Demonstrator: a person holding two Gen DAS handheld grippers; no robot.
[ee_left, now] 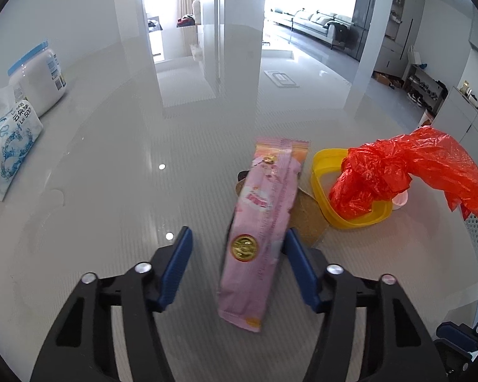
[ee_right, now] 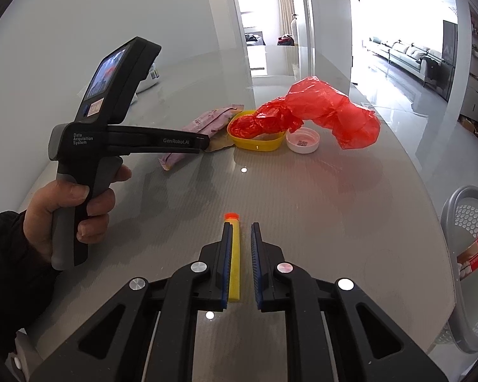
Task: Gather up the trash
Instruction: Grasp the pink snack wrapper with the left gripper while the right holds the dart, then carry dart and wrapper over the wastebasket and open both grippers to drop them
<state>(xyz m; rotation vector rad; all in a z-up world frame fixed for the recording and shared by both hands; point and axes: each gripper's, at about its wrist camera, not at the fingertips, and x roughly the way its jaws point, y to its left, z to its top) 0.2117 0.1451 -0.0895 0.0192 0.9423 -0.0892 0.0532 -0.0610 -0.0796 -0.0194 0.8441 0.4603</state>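
My left gripper [ee_left: 237, 242] half spread around a pink snack wrapper [ee_left: 261, 222] on the glossy table [ee_left: 111, 159], right pad touching it, left pad apart, my right gripper [ee_right: 240, 232] pinching a yellow foam dart [ee_right: 233, 254], red plastic bag [ee_right: 315, 111] draped over a yellow tub [ee_right: 258, 141] beyond, grey perforated basket [ee_right: 468, 254] at the table's right edge

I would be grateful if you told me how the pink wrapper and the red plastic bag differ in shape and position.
The pink wrapper is a long, flat, printed packet; the red plastic bag is a crumpled, plain, translucent bundle. The pink wrapper lies on the table between the left gripper fingers; the red plastic bag drapes out of the yellow container, beyond the gripper. Both are light packaging waste on the same table.
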